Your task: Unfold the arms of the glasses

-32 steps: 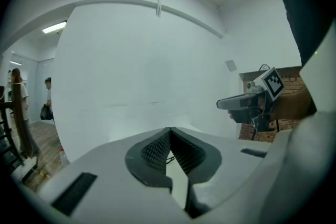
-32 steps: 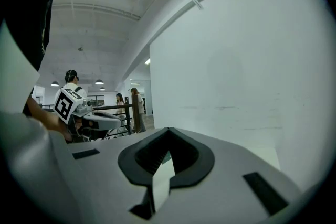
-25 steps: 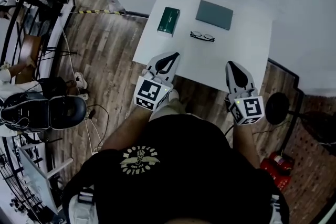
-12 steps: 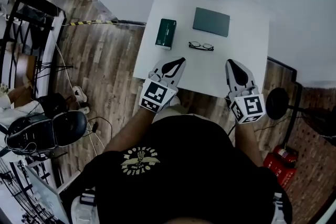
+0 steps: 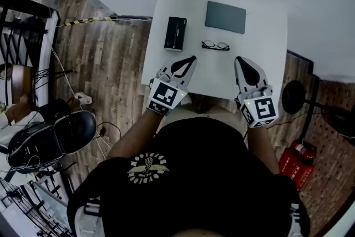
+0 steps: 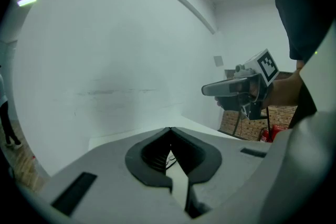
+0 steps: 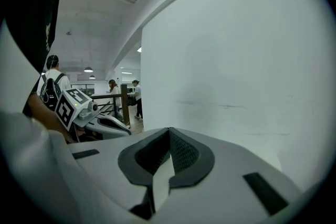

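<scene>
Glasses lie on surface, arms apparently folded, just ahead of your tools. Left tool, right tool: jaws together, empty. Risk: you reach in closed, nudge frame toward grey case; thin arms slip from grip; hard squeeze bends hinge.

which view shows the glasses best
The head view: the glasses lie whole on the white table. The left gripper view shows only a sliver beyond its jaws; the right gripper view shows none.
</scene>
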The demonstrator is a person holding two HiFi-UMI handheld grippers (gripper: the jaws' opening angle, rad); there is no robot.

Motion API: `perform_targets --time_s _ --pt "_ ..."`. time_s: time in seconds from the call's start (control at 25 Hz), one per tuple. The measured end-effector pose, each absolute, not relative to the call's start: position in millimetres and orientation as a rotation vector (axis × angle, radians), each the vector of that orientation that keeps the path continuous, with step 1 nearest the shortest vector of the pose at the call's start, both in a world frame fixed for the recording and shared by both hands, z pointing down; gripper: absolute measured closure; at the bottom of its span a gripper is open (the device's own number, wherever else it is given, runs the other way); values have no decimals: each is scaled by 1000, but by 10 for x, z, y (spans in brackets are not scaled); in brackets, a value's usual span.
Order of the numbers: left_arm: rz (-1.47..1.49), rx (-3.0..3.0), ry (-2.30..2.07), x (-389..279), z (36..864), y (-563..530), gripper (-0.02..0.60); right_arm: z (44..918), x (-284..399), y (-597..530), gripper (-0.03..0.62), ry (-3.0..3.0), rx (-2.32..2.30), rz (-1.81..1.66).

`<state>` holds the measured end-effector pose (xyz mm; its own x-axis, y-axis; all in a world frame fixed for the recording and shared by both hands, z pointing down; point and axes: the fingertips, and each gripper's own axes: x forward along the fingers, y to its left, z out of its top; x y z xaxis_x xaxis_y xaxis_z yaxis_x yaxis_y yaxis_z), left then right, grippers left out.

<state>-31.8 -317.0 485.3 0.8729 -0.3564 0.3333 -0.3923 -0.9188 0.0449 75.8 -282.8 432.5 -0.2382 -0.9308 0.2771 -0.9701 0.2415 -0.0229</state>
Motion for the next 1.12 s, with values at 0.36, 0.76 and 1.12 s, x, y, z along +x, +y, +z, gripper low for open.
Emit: perform_targets --time_s 0.36,0.76,1.12 --pt "524 2927 -570 178 4973 -3349 574 4542 1290 -2932 595 -2269 1838 355" --pt "816 2877 -607 570 5683 -3683 574 4805 1685 -3269 595 -2289 1814 421" --pt "1242 2897 -473 982 6524 -3474 572 4739 2002 -2901 595 -2270 1829 427"
